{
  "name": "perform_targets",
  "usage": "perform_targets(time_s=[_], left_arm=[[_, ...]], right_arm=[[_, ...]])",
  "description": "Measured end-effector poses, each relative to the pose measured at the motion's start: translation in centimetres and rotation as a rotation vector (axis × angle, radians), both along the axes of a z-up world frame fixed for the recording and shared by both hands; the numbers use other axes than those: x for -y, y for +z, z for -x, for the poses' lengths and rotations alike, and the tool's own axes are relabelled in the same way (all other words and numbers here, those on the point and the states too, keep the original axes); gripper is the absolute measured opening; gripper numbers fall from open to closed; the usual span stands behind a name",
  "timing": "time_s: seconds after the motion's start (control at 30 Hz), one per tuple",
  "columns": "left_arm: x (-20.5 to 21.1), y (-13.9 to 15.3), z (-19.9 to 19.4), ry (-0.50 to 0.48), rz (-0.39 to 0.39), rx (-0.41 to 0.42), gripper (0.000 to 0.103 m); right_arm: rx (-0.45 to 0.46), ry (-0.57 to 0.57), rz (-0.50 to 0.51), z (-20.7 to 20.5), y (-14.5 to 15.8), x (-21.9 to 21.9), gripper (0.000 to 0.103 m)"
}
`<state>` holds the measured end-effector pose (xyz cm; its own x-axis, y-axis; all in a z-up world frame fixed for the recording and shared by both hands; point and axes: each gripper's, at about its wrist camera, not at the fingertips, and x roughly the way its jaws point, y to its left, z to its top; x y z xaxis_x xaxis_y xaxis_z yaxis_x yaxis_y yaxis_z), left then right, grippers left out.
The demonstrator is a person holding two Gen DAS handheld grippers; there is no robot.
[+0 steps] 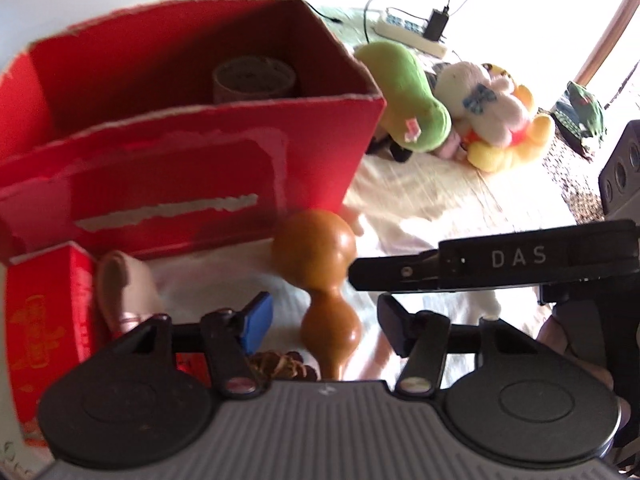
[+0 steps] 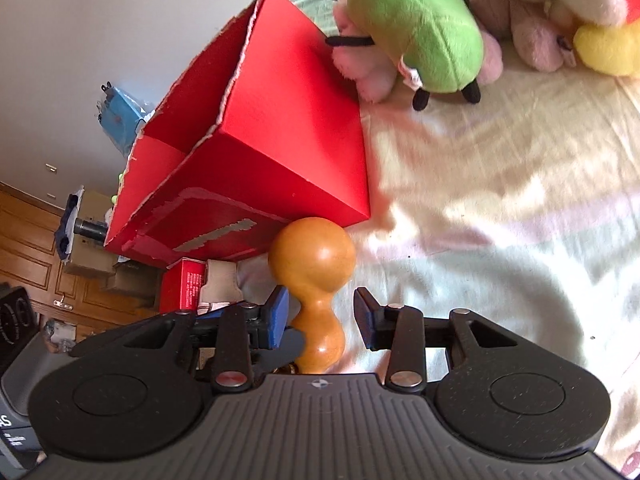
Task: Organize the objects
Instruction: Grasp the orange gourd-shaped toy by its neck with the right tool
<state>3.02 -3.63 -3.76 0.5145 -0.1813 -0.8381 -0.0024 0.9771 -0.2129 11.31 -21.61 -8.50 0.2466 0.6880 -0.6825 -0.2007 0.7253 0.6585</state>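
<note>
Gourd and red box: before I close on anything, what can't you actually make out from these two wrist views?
- Gourd: its stem end is hidden behind each gripper body in both views.
- Red box: in the left wrist view the front wall hides the floor; only a tape roll shows. The right wrist view sees nothing inside.
- Small red carton: print blurred, left edge cuts it off.
- Brown cluster: left wrist view, mostly hidden behind the left gripper; unidentifiable.

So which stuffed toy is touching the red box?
The green plush. In the right wrist view it lies right up against the red box, seemingly touching; the white plush and yellow plush lie farther away.
</note>
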Motion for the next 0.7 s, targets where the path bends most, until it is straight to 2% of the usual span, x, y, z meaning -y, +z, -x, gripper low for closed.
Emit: perform_targets(time_s=[0.23, 0.53, 0.7], left_arm=[[-0.4, -1.9, -2.0, -0.044, 0.042, -0.063, 0.036], [-0.6, -2.5, -3.0, -0.092, 0.071, -0.081, 0.035], [-0.4, -2.6, -3.0, -0.095, 0.08, -0.08, 0.033]], right_arm=[[-0.023, 0.011, 0.008, -0.7, -1.0, -0.5, 0.04], [-0.032, 0.024, -0.006, -1.2, -1.5, -1.5, 0.042], [-0.025, 0.021, -0.003, -1.0, -1.4, -1.7, 0.041]])
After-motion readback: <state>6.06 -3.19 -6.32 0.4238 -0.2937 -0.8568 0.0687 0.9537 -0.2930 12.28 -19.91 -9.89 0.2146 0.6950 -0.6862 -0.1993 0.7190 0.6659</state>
